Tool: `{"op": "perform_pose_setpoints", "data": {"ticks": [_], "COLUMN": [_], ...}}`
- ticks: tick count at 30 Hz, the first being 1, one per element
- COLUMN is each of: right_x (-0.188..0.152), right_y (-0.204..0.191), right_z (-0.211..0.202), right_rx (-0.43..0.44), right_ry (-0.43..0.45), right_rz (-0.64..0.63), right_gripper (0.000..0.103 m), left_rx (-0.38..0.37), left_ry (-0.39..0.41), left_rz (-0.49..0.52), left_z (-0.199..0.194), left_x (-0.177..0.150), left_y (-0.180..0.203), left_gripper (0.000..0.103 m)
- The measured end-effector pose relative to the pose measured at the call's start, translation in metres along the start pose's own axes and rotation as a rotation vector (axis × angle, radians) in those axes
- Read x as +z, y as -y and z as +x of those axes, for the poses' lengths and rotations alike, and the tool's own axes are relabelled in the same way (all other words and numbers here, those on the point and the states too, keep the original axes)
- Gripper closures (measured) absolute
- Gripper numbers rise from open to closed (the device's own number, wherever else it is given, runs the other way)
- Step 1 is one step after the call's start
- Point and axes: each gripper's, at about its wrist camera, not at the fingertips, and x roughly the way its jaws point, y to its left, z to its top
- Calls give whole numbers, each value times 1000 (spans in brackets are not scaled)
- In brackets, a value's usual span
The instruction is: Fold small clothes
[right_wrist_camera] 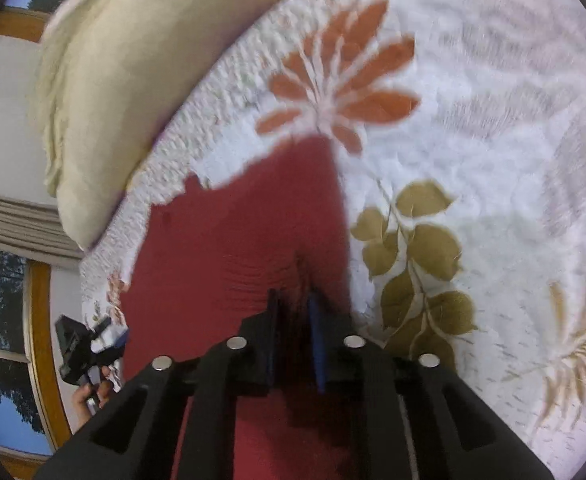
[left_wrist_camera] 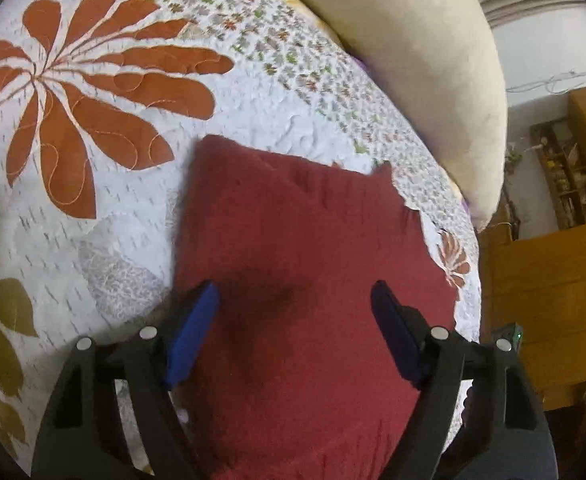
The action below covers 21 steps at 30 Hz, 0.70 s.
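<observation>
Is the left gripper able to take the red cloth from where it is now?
Probably yes. The left gripper is open, directly over the red cloth on the quilt, and nothing lies between them. The pillow is off to the side.

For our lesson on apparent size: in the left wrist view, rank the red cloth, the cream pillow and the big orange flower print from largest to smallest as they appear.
1. Red cloth, though nearness to the camera inflates it.
2. Cream pillow and orange flower print look alike; no ranking.
</observation>
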Motion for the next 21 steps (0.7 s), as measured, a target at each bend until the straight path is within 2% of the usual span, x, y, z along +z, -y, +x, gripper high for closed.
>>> {"op": "perform_pose_setpoints", "data": {"ticks": [1, 3, 5, 6, 7, 9, 10, 11, 12, 14, 16, 17, 19, 21], "right_x": [1, -2, -7, -11, -16, -22, -23, -23, -23, -28, -37, -44, -55, -64], "right_y": [-1, -5, -10, -12, -12, -5, 1, 11, 20, 16, -1, -13, -29, -34], "right_z": [-11, -29, -31, -27, -19, -4, 2, 7, 8, -3, -11, -11, 4, 25], "right_rx": [26, 107, 156, 169, 162, 114, 87, 73, 66, 91, 146, 170, 163, 121], "right_ry": [30, 66, 56, 31, -1, -42, -52, -62, -61, -42, -35, -47, -87, -132], "right_rz": [-2, -1, -20, -33, -45, -49, -38, -20, 6, 6, -43, -77, -128, -127], "right_gripper": [82, 81, 80, 79, 79, 82, 93, 102, 103, 98, 81, 78, 75, 77], "left_rx": [-7, -93, -178, -196, -196, -106, -80, -75, -88, -111, -137, -150, -153, -99], "left_ry": [5, 17, -10, -24, -52, -87, -101, -104, -98, -82, -63, -66, -109, -130], "left_rz": [7, 44, 80, 91, 106, 132, 134, 126, 93, 59, 124, 166, 188, 177], "left_z": [-5, -21, -28, -27, -22, -7, 1, 5, 6, -2, -15, -15, -3, 13], "left_x": [-2, -12, -29, -36, -44, -53, -54, -54, -53, -52, -60, -67, -75, -79], "left_y": [3, 14, 24, 25, 25, 18, 11, 6, 0, 2, 20, 31, 36, 28], "left_gripper": [24, 24, 23, 23, 23, 26, 35, 40, 47, 47, 28, 26, 24, 25]}}
